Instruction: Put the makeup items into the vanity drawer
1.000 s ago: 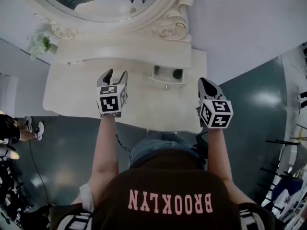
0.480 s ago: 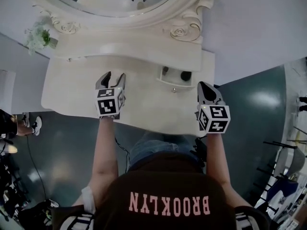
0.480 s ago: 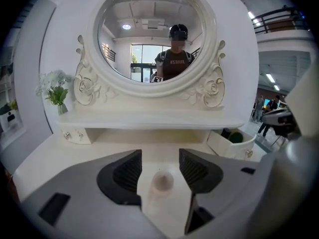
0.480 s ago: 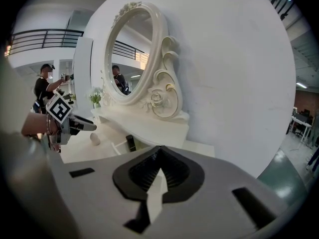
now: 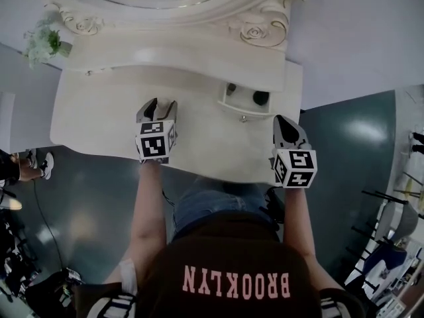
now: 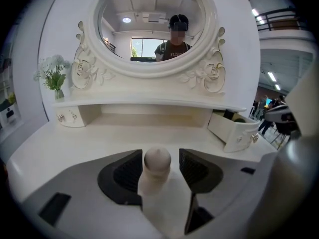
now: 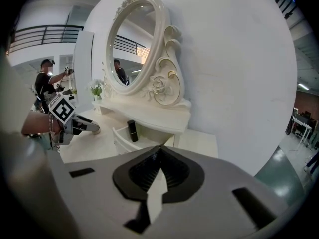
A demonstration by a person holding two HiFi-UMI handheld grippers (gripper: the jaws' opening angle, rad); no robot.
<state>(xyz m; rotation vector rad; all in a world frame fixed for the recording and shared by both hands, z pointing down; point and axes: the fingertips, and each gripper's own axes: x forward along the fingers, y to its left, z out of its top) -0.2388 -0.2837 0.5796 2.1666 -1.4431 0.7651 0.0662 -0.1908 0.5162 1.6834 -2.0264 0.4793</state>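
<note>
drawer [image 5: 238,110] — small, pulled open, upper right of the vanity top [image 5: 99,118]; holds an upright black tube [image 7: 132,130] and a second dark item [image 5: 261,98], kind unclear.
bottle [image 6: 157,168] — pale cream, matte, rounded cap over a narrower neck; upright at lower centre of the left gripper view, clamped in the left gripper [image 5: 162,104] above the tabletop, left of the drawer.
right gripper [image 5: 283,121] — jaws pressed together, empty, by the table's right edge.

Left tongs [image 5: 162,104] clamp pale bottle [image 6: 157,161]; right tongs [image 5: 283,119] closed, empty.
</note>
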